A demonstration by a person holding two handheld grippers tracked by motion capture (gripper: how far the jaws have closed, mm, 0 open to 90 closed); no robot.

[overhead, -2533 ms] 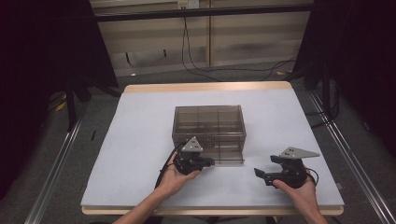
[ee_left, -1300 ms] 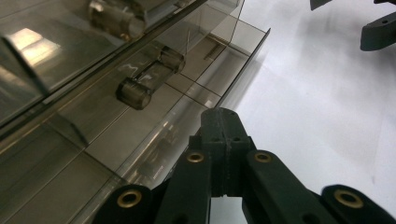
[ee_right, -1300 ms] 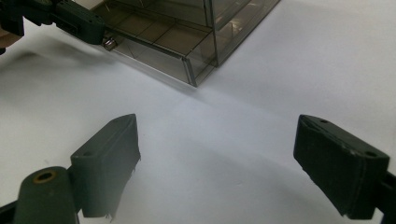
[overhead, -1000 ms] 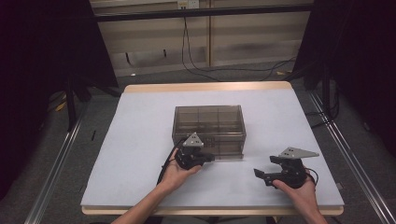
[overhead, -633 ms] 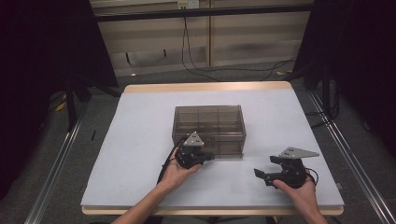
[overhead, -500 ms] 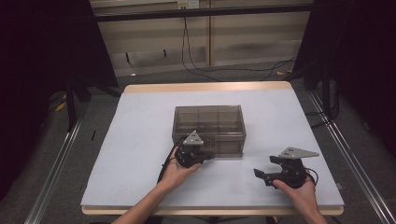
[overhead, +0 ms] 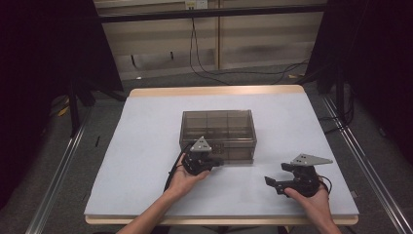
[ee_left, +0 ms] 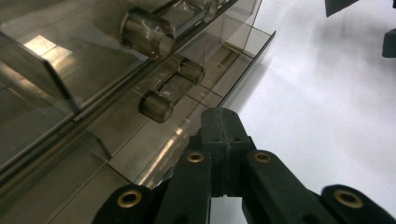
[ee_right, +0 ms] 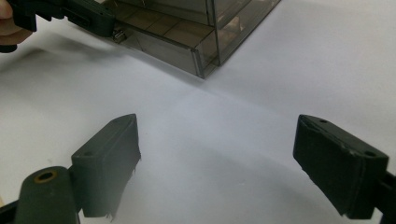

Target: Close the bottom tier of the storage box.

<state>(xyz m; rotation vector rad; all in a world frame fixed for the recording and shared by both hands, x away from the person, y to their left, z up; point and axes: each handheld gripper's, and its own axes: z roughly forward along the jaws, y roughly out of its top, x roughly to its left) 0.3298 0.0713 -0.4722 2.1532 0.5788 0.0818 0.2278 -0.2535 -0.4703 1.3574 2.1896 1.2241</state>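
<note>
A smoky see-through drawer box (overhead: pixel 219 126) stands mid-table. My left gripper (overhead: pixel 218 161) is at its front face, jaws shut together with nothing between them. In the left gripper view the joined fingertips (ee_left: pixel 219 123) hover over the front lip of the bottom drawer (ee_left: pixel 163 140), which sticks out a little, just right of its cylindrical handle (ee_left: pixel 156 105). Another handle (ee_left: pixel 144 30) shows higher up. My right gripper (overhead: pixel 270 183) rests near the front right of the table, open and empty (ee_right: pixel 217 149), pointing toward the box corner (ee_right: pixel 201 28) and the left gripper (ee_right: pixel 88 18).
The white table top (overhead: pixel 146 146) has bare room left, right and behind the box. Metal rails run along both table sides on the floor, and cables lie on the floor beyond the far edge.
My left gripper has edged slightly toward the box front. The right gripper has stayed where it was.
</note>
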